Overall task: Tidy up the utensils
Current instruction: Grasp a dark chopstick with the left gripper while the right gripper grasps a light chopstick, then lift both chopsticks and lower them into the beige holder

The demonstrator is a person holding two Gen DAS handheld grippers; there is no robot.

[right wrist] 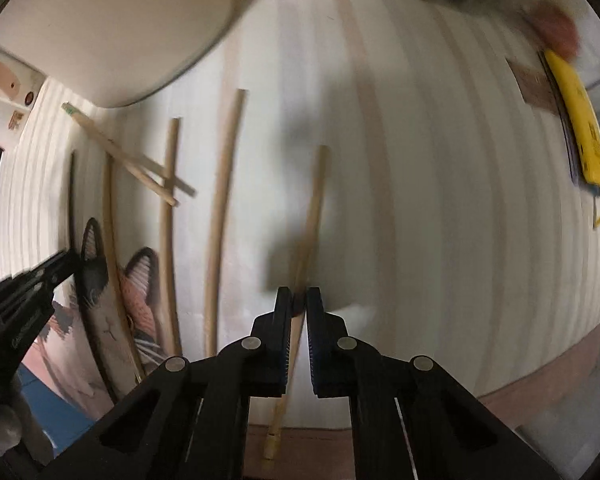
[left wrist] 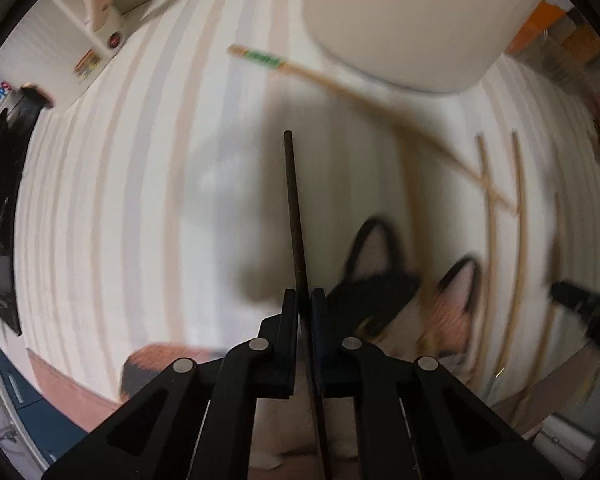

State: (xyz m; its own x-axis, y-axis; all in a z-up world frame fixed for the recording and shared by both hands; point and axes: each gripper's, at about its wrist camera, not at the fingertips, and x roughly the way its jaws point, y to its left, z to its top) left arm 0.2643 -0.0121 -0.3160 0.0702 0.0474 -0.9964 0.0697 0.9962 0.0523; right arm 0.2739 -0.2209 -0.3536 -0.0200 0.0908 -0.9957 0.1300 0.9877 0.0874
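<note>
My left gripper (left wrist: 305,300) is shut on a dark chopstick (left wrist: 294,208) and holds it above the striped tablecloth (left wrist: 140,180). My right gripper (right wrist: 299,300) is shut on a light wooden chopstick (right wrist: 314,216) that points away over the cloth. Several light wooden chopsticks (right wrist: 218,216) lie on the cloth left of the right gripper, two of them crossed (right wrist: 140,160). The same sticks show at the right of the left wrist view (left wrist: 520,208). The left gripper also shows at the left edge of the right wrist view (right wrist: 28,292).
A cat-face holder (left wrist: 400,292) lies just below the left gripper; it also shows in the right wrist view (right wrist: 116,300). A large white container (left wrist: 412,20) stands at the far side. A yellow object (right wrist: 580,120) lies at the right edge. A white appliance (left wrist: 100,32) stands far left.
</note>
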